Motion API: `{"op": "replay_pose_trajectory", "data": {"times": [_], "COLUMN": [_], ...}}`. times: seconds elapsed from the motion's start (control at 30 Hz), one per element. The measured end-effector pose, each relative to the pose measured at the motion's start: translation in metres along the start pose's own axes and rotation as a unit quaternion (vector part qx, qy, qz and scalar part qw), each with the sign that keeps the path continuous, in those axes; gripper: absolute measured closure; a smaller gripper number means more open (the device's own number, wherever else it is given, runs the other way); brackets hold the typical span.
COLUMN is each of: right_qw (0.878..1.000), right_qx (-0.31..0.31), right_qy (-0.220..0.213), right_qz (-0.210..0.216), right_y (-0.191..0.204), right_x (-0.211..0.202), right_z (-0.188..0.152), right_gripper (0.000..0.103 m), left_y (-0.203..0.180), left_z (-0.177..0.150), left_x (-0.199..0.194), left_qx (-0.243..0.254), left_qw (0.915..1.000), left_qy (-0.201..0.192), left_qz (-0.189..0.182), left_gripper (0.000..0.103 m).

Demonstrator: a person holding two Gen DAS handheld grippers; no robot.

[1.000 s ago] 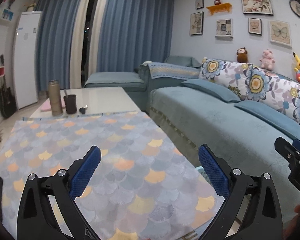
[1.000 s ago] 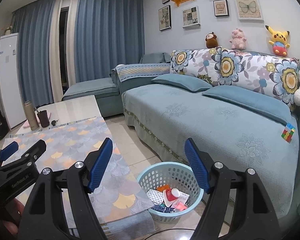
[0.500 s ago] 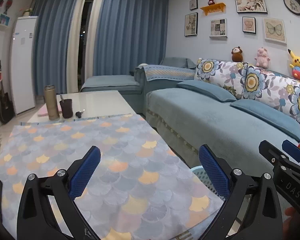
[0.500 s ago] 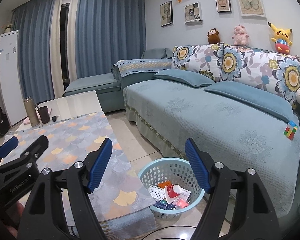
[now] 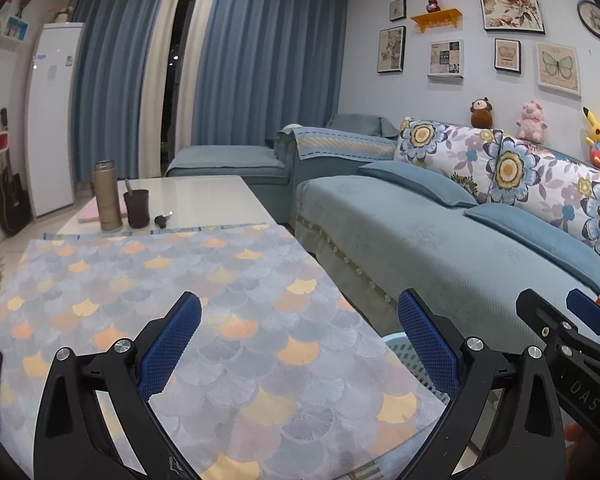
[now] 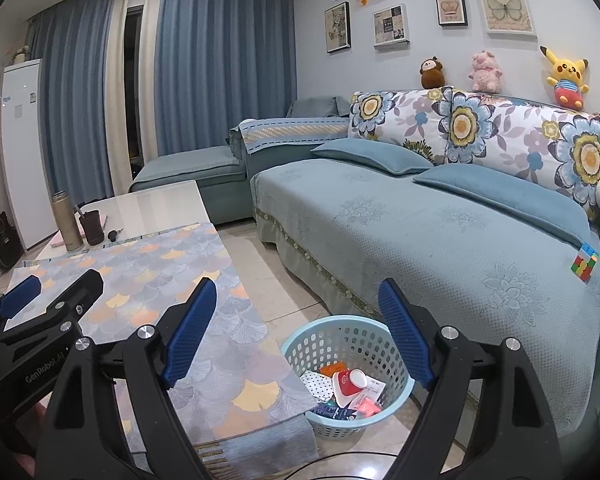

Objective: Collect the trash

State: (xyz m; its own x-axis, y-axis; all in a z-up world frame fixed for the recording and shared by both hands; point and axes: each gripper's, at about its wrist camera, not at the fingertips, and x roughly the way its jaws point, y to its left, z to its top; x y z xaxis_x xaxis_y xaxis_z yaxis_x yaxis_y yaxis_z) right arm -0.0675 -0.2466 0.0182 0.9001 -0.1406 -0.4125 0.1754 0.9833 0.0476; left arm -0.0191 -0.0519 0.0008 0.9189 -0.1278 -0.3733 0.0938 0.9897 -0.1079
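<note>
A light blue perforated basket [image 6: 354,330] stands on the floor between the table and the sofa. It holds trash: a red-and-white cup [image 6: 349,385], wrappers and packets. In the left wrist view only its rim [image 5: 398,342] shows behind the right finger. My left gripper [image 5: 298,338] is open and empty above the scale-patterned tablecloth [image 5: 204,292]. My right gripper [image 6: 296,330] is open and empty, held above the basket and the table's near corner. Each gripper shows at the edge of the other's view.
A thermos [image 5: 107,195], a dark cup [image 5: 137,208], keys [image 5: 162,220] and a pink book stand at the table's far end. A blue sofa [image 6: 420,232] with cushions runs along the right, with a Rubik's cube [image 6: 584,262] on it. A cable lies on the floor near the basket.
Both grippers have lifted or tilted slightly, so the room sits lower in both views. Both stay open and empty. The basket's contents are unchanged.
</note>
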Motion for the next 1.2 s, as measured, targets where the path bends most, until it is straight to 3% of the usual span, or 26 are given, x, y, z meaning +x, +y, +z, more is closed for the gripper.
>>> {"op": "replay_pose_trajectory", "data": {"times": [1.2], "right_qw": [1.0], "right_qx": [0.008], "right_qy": [0.005], "right_qz": [0.005], "right_y": [-0.0022], "right_x": [0.0016], "right_z": [-0.0011], "right_gripper": [0.018], "left_y": [0.002], "left_z": [-0.0019], "left_x": [0.0015], "left_qx": [-0.019], "left_qw": [0.9998], "left_qy": [0.009], "left_qz": [-0.005], "left_gripper": [0.008]}}
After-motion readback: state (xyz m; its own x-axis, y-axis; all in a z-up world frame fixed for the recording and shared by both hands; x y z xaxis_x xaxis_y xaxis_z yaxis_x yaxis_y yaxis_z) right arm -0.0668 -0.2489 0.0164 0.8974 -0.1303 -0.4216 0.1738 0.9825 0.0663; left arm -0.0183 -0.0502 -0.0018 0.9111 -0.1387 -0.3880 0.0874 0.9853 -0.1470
